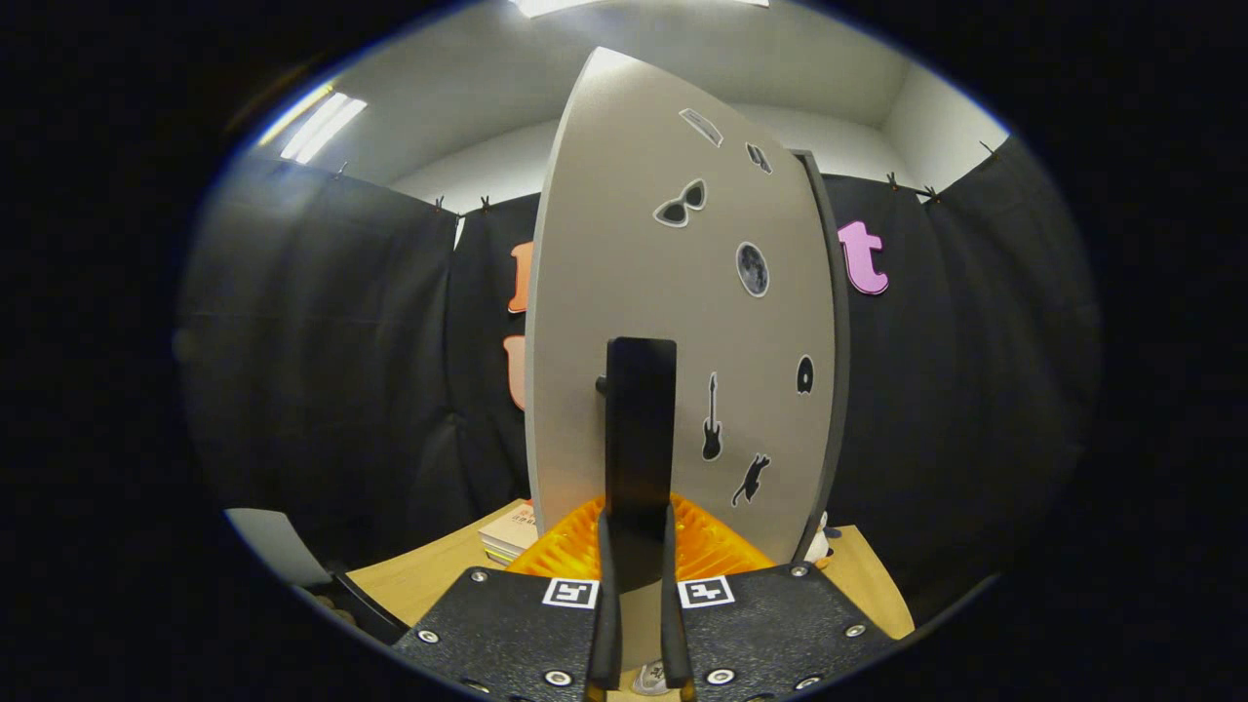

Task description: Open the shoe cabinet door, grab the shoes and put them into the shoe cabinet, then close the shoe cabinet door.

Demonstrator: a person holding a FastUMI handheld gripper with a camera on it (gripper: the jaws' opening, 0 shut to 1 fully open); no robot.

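- We find the gripper (639, 546) at the bottom centre of the frame, fingers drawn narrow and pressing both sides of the black door handle (641, 429).
- The shoe cabinet door (673, 322) rises through the centre, grey, bearing stickers, swung partly open.
- Lower left, books (509, 534) lie on the wooden table (429, 575).
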